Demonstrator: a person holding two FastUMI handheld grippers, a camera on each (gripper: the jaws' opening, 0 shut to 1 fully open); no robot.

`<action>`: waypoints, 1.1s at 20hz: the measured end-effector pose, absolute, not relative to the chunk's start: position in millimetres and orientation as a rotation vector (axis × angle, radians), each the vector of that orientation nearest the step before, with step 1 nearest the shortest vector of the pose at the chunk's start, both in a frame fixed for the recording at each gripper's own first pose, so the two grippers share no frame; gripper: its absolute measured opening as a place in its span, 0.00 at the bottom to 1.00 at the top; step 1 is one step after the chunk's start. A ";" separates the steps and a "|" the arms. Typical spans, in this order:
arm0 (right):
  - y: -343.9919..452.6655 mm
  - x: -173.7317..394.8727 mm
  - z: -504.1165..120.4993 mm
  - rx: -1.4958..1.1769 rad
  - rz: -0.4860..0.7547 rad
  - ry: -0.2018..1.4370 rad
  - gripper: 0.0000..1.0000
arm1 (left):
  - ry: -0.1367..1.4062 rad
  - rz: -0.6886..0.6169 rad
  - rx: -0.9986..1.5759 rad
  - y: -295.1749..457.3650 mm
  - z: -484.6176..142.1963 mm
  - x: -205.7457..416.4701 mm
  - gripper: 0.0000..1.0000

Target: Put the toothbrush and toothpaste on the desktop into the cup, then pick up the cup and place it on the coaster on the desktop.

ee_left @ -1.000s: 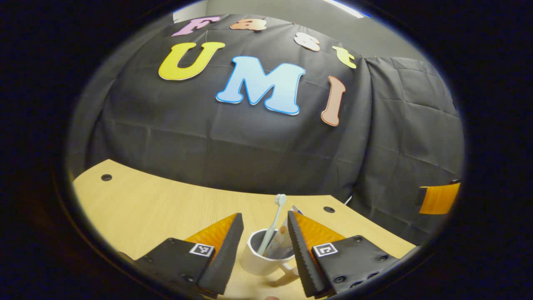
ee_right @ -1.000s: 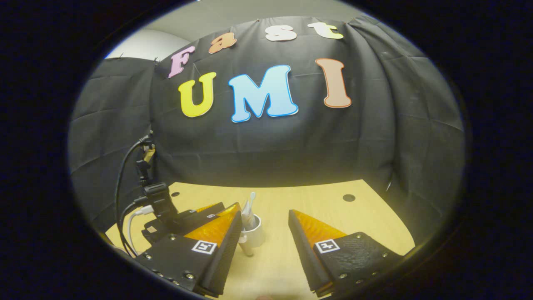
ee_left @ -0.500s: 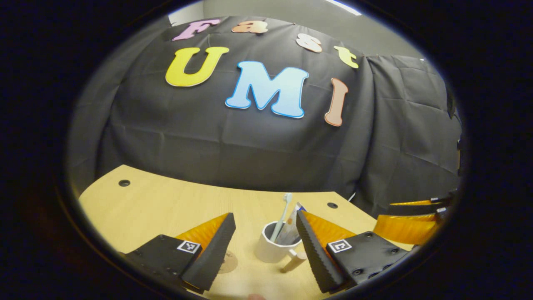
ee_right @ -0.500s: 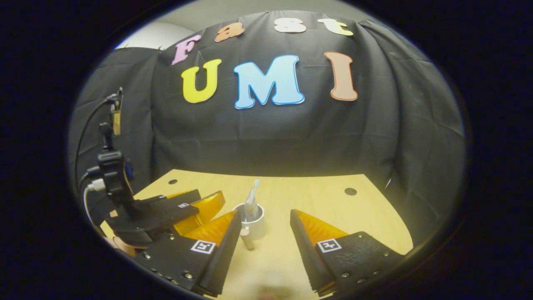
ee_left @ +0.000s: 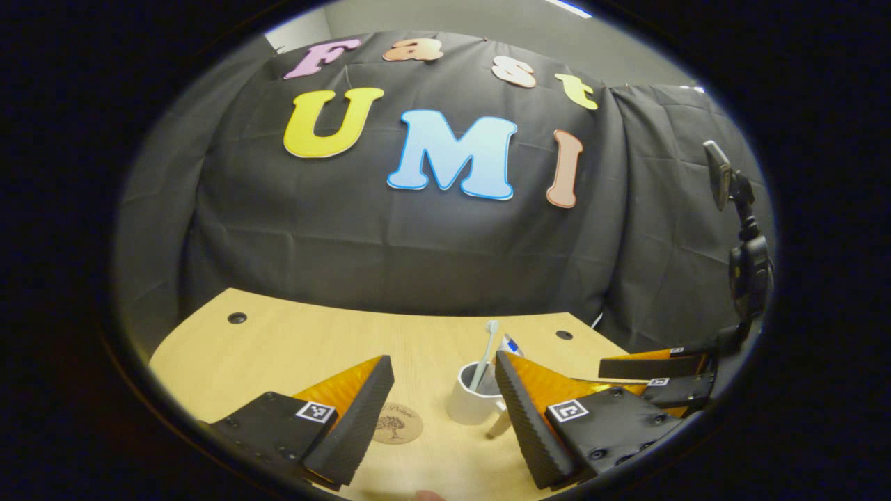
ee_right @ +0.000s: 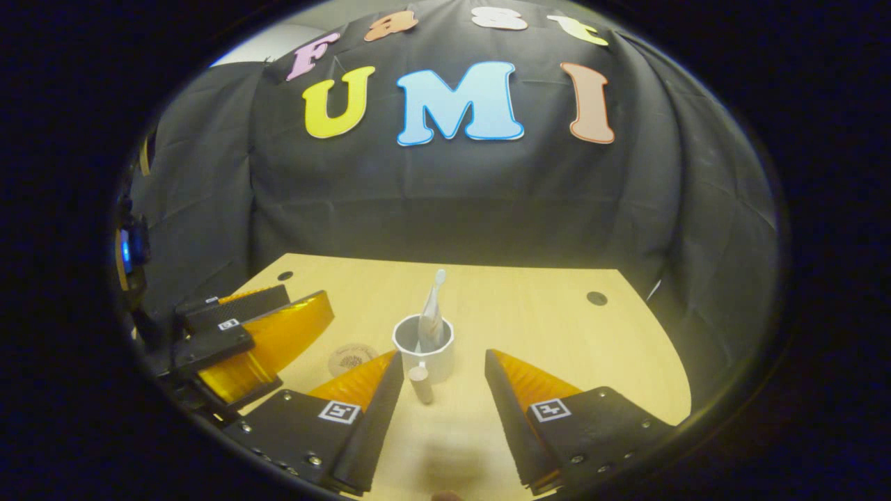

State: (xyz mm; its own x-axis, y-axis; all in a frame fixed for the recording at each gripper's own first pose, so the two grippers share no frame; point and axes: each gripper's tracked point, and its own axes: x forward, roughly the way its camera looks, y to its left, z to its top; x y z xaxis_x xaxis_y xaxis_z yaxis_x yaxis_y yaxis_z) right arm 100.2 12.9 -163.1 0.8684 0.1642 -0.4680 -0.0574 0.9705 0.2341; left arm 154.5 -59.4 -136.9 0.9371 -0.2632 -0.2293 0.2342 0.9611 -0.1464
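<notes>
A white cup (ee_left: 472, 407) stands upright on the wooden desktop (ee_left: 292, 348), with a pale toothbrush (ee_left: 489, 342) and a toothpaste tube (ee_left: 510, 344) sticking out of it. Its wooden handle (ee_left: 500, 425) points toward me. A round brown coaster (ee_left: 397, 422) lies just left of the cup, apart from it. My left gripper (ee_left: 442, 365) hangs open in front of both. In the right gripper view the cup (ee_right: 424, 346), toothbrush (ee_right: 438, 282) and coaster (ee_right: 351, 359) sit beyond my open right gripper (ee_right: 443, 358). The left gripper (ee_right: 310, 300) shows at the left there.
The right gripper (ee_left: 592, 373) reaches in from the right edge of the left gripper view, close to the cup. Small round holes (ee_left: 237, 318) (ee_right: 596, 298) mark the desktop near its far corners. Black cloth walls the back and sides.
Both grippers have drawn back from the cup. The left gripper's fingers stood around the cup a second ago; now they are nearer me and the coaster has come into view.
</notes>
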 end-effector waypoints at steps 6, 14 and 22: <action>24.9 105.9 -185.6 0.227 0.123 0.634 0.74 | 0.204 -0.211 -0.100 -35.5 -109.7 138.3 0.92; 45.3 122.2 -212.1 0.211 0.146 0.791 0.74 | 0.118 -0.190 -0.086 -14.9 -74.5 122.2 0.95; 56.7 138.8 -233.7 0.167 0.157 0.953 0.74 | 0.131 -0.159 -0.133 3.4 -77.9 114.9 0.92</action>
State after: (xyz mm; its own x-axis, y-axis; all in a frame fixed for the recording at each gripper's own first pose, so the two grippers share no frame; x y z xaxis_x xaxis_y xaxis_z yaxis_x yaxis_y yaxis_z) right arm 138.8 56.7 -233.7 0.5699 0.2066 -0.7953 -0.0599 0.9757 0.2106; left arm 114.9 3.4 -77.9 0.9788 -0.1665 -0.1190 0.1492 0.9786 -0.1418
